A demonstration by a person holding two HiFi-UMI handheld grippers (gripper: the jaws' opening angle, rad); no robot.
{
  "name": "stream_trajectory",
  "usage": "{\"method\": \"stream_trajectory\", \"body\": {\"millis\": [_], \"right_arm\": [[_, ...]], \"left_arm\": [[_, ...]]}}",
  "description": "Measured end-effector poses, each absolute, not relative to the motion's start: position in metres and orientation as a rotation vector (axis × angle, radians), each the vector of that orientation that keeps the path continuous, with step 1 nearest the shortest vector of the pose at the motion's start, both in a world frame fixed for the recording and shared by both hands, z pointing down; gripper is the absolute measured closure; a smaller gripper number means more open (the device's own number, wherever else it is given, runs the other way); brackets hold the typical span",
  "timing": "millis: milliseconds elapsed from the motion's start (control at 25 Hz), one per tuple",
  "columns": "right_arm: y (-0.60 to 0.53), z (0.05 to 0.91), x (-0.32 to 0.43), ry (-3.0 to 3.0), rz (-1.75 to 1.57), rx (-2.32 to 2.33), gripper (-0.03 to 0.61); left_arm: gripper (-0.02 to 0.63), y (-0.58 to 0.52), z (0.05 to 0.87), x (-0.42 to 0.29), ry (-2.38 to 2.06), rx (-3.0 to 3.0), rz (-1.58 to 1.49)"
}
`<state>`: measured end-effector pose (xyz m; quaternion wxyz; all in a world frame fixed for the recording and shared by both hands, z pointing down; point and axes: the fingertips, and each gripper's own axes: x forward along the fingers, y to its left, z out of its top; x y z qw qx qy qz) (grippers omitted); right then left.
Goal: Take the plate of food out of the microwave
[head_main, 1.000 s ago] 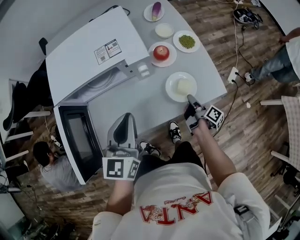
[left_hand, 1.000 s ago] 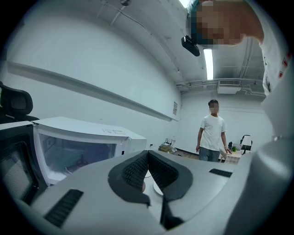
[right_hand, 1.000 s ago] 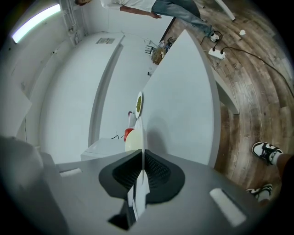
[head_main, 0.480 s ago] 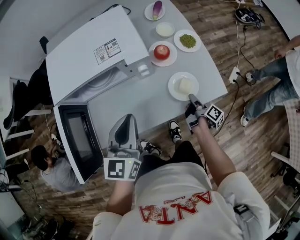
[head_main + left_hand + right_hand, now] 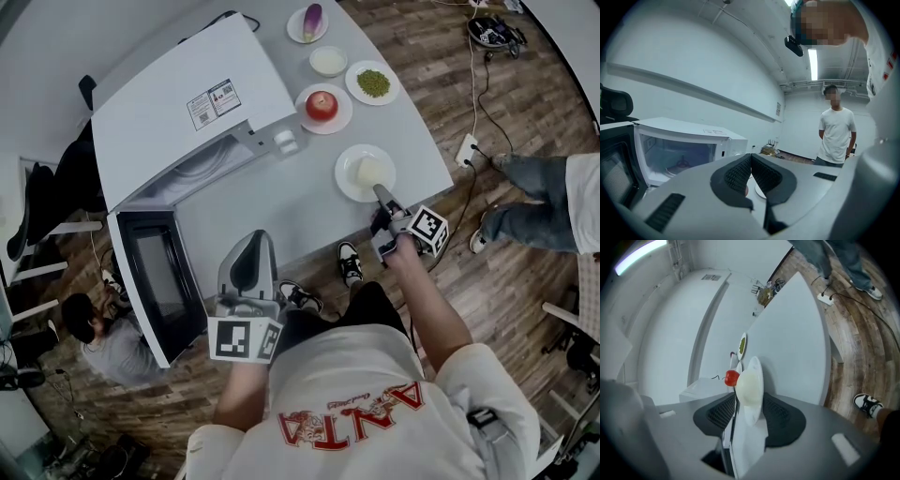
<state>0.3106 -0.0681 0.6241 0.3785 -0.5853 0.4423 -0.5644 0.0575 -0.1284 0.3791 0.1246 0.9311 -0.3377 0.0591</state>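
My right tongs [image 5: 380, 194], jaws just opening, stand slack around the rim of the plate of food [image 5: 354, 180]. It rests on the bench [image 5: 281, 202], outside the microwave [image 5: 178, 103]: delivery apparently complete. My left tongs [image 5: 751, 159] are pressed together, empty.

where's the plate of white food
Head view, right side: the plate sits on the table near the apple, its rim between the right gripper's jaws, which have just been opening.

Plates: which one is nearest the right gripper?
The plate with the pale block: its rim is between the fingers of the right gripper, which just opened. The apple, peas and eggplant plates sit farther.
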Motion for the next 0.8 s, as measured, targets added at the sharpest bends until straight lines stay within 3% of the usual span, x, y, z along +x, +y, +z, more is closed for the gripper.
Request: {"method": "stream_trajectory", "body": {"millis": [80, 240, 800], "right_arm": [[-0.07, 0.622, 0.305, 1.226, -1.457, -1.523, 0.382], [-0.073, 0.621, 0.29, 1.444, -1.512, -1.618, 0.333], [-0.052, 0.634, 0.267, 1.999, -1.67, -2.005, 0.333]], "left_arm": [[0.604, -0.128, 0.379, 0.057, -0.982, 2.715, 0.172], [0.604, -0.129, 0.38, 0.057, -0.978, 2.715, 0.173], [0.604, -0.129, 0.376, 0.051, -0.983, 2.709, 0.164]]}}
